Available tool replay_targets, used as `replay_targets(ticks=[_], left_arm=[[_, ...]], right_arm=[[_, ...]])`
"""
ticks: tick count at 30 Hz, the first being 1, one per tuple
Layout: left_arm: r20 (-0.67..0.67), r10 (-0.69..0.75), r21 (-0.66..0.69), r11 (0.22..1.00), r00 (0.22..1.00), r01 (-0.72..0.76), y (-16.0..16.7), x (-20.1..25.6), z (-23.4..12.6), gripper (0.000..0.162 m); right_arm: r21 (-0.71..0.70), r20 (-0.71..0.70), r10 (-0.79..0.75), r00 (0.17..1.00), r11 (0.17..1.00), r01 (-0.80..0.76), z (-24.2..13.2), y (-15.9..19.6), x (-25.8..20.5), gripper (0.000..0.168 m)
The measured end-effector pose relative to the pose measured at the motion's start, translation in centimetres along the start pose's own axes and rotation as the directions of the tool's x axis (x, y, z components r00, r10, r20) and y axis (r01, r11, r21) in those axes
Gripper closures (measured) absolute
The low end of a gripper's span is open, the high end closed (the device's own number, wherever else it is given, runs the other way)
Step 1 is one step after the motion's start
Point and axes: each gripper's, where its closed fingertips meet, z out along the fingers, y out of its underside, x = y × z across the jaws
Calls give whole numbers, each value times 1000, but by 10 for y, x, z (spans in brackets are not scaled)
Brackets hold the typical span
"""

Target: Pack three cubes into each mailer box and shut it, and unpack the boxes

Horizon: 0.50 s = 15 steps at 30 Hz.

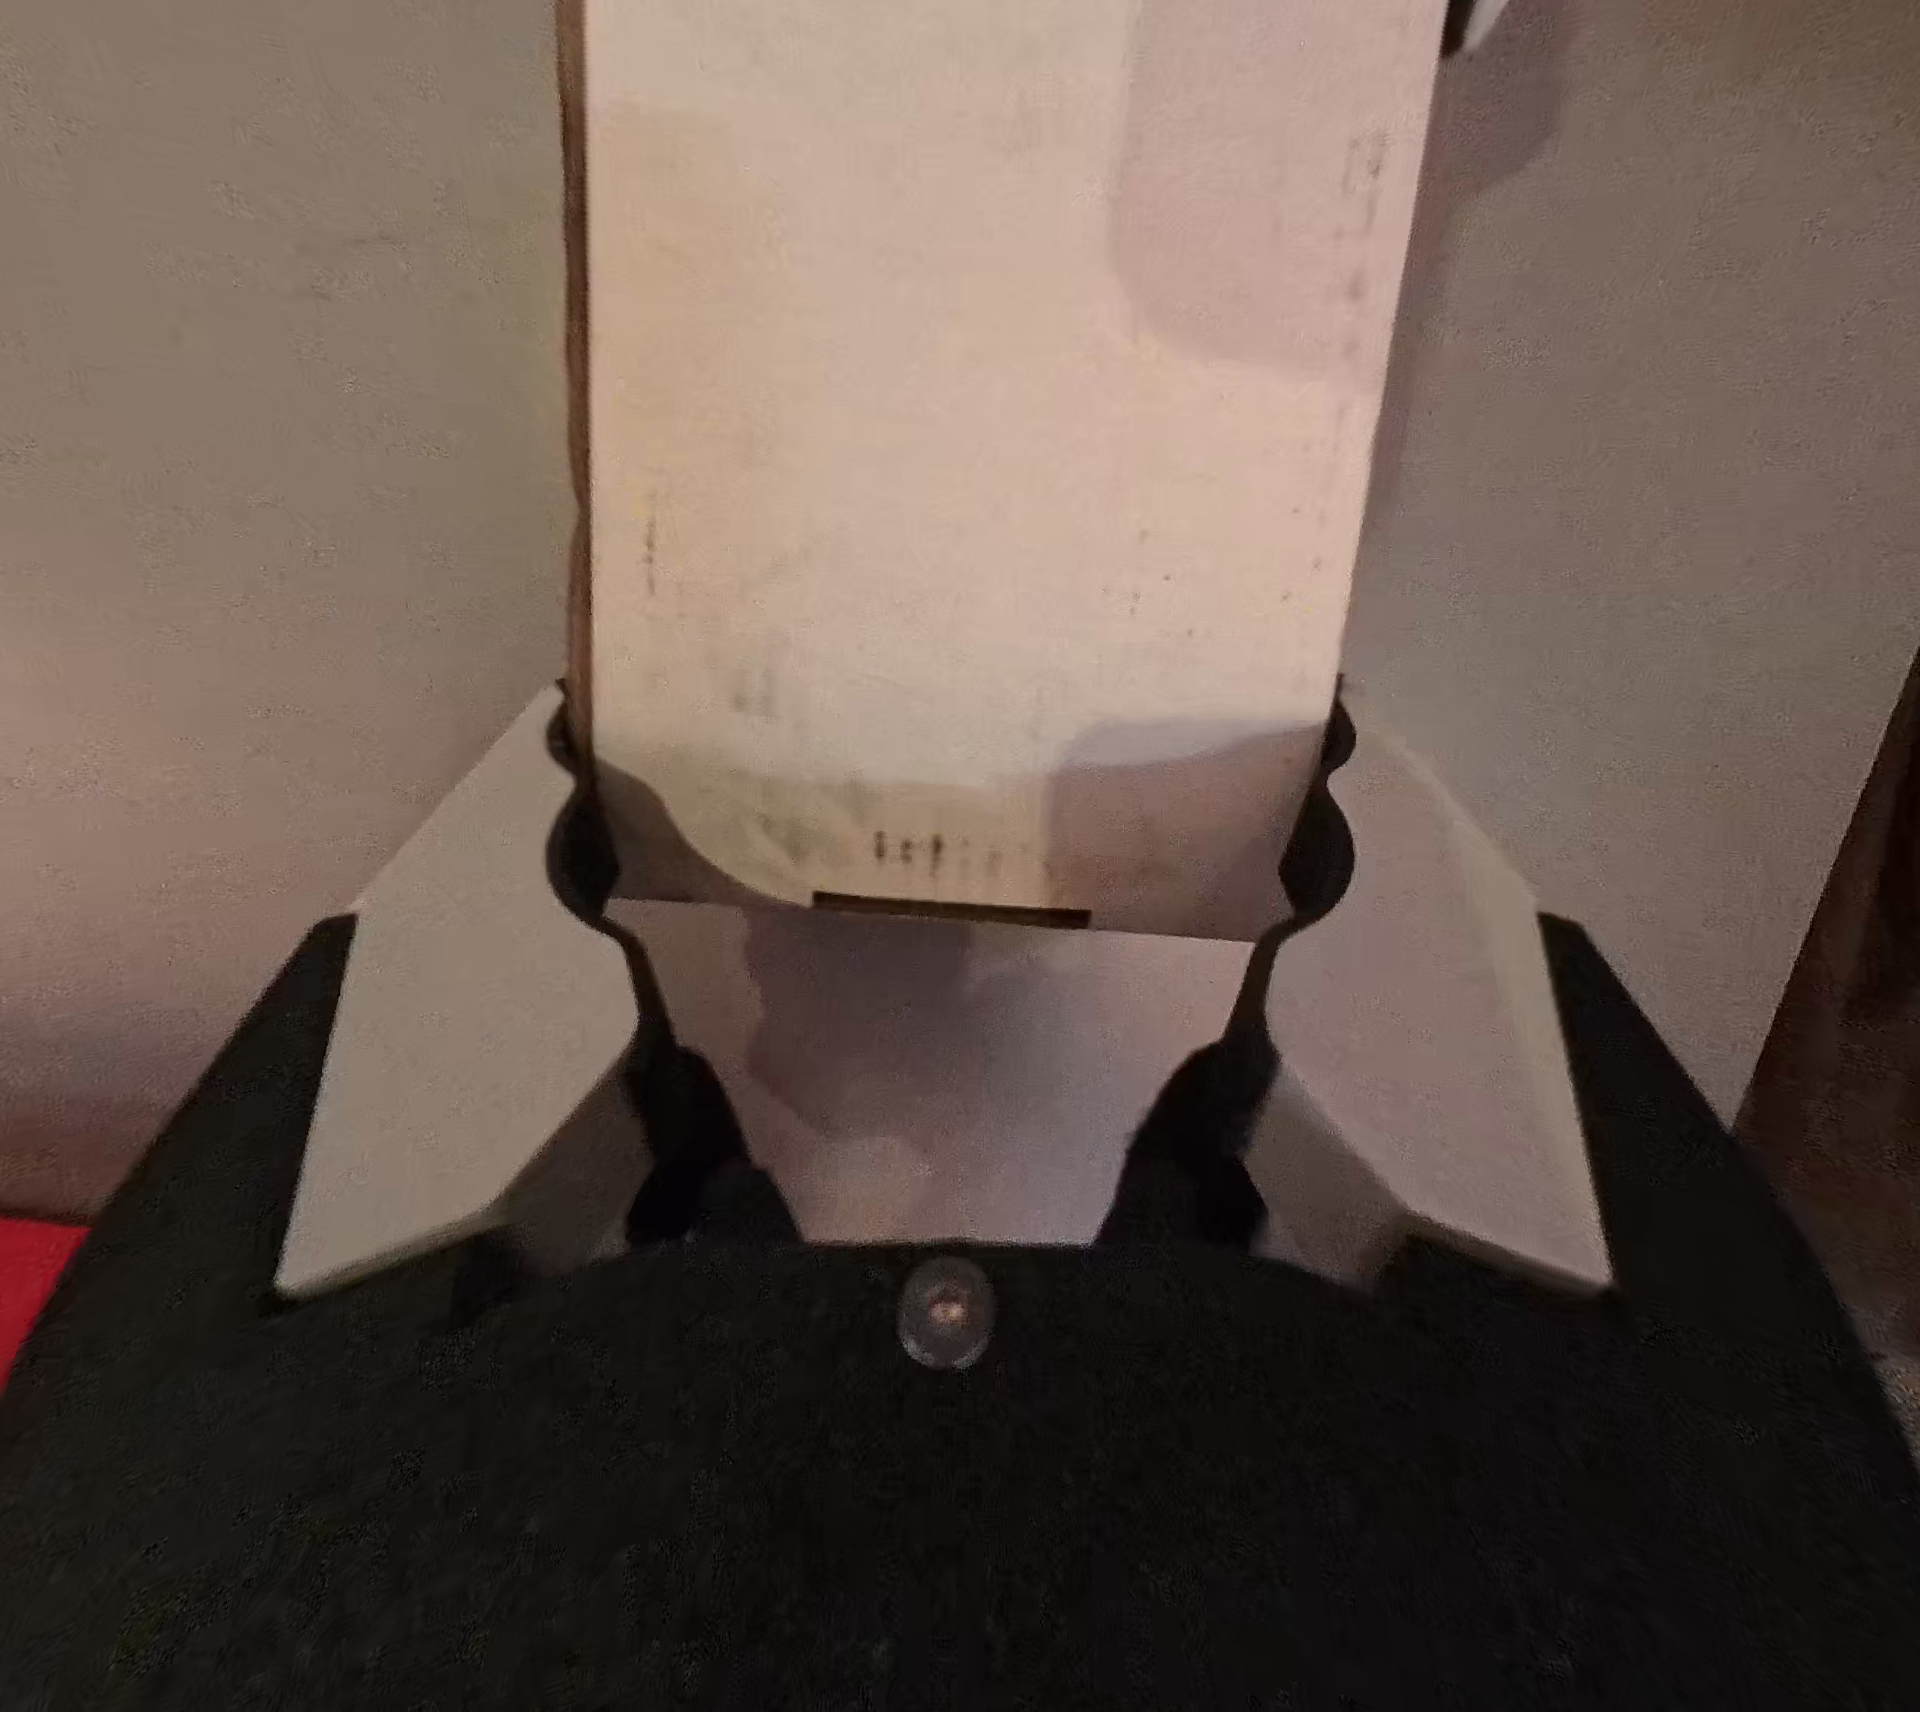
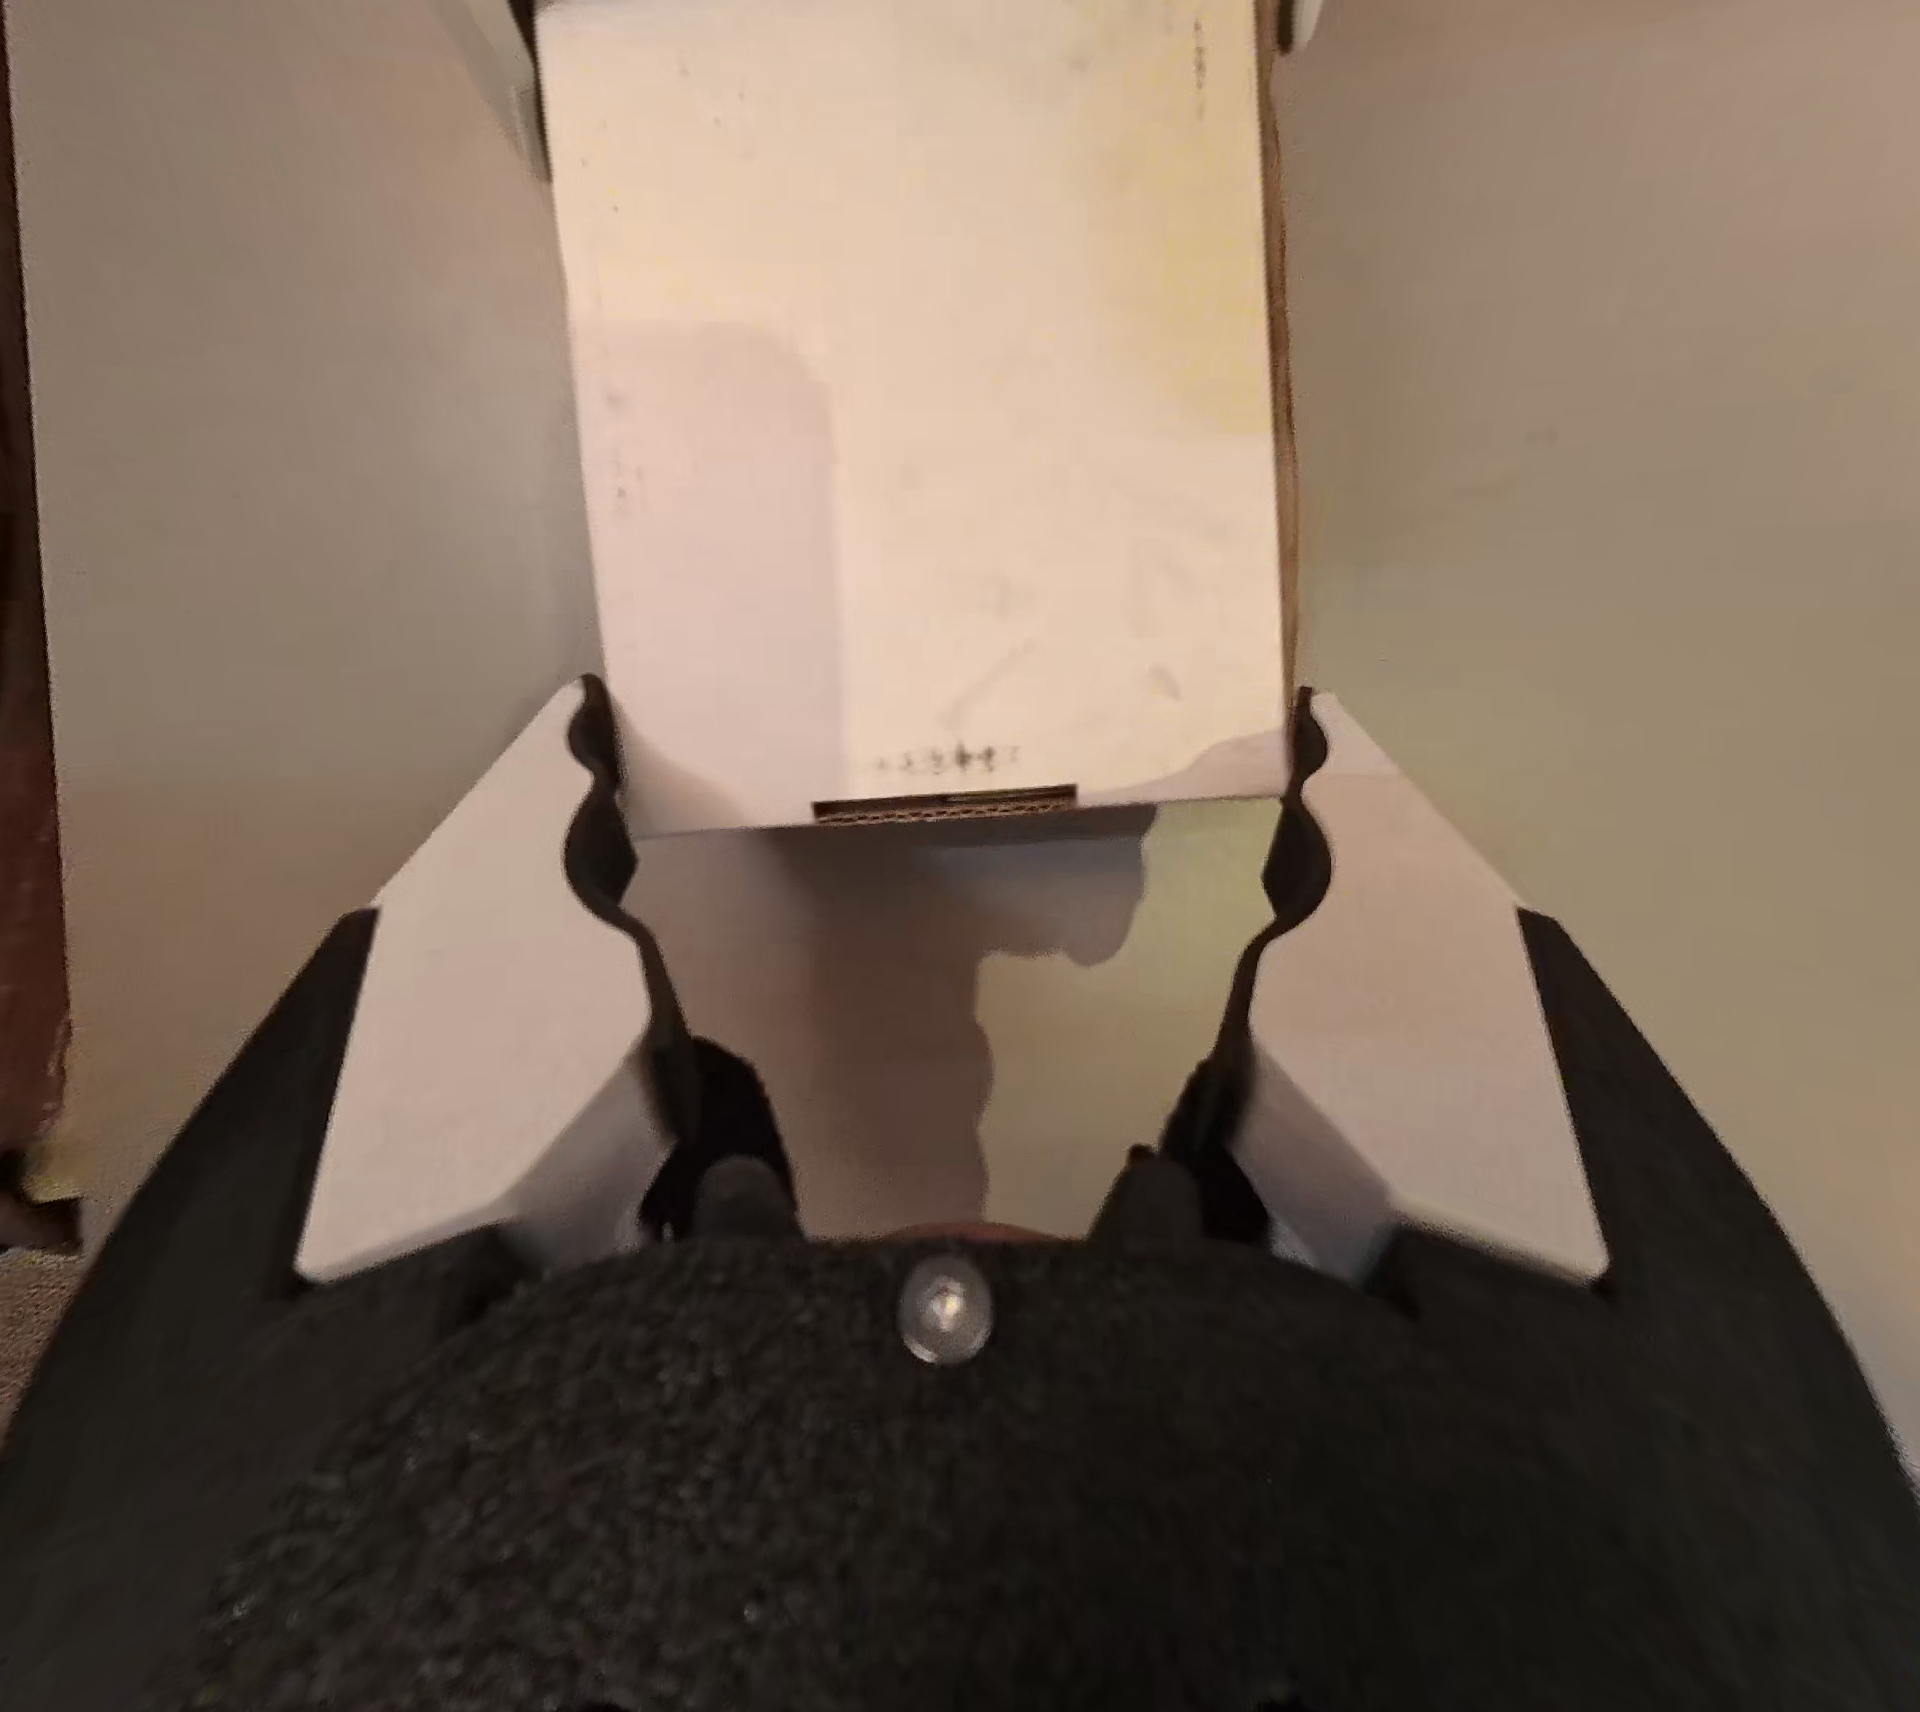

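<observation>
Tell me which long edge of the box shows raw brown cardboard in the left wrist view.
The left-hand edge of the mailer box; the opposite long edge is plain white.

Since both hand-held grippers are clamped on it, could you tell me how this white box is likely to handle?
The box looks fairly stiff: its flat cardboard face shows no buckling between the grippers' fingers. Its smooth surface may slip. Its weight cannot be judged, since the contents are hidden.

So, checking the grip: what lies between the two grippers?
Only the white mailer box, spanning from the left gripper to the right gripper; both wrist views show it.
</observation>
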Motion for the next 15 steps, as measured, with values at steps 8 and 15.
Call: replay_targets(ticks=[8,15], left_arm=[[7,8,-30,1000,1000,-8,0,8,1,33],[226,145,40,987,963,-157,-10,15,-10,33]], right_arm=[[-15,9,-5,1000,1000,5,-1,3,-5,44],[251,134,184,974,944,-213,-32,-27,-15,47]])
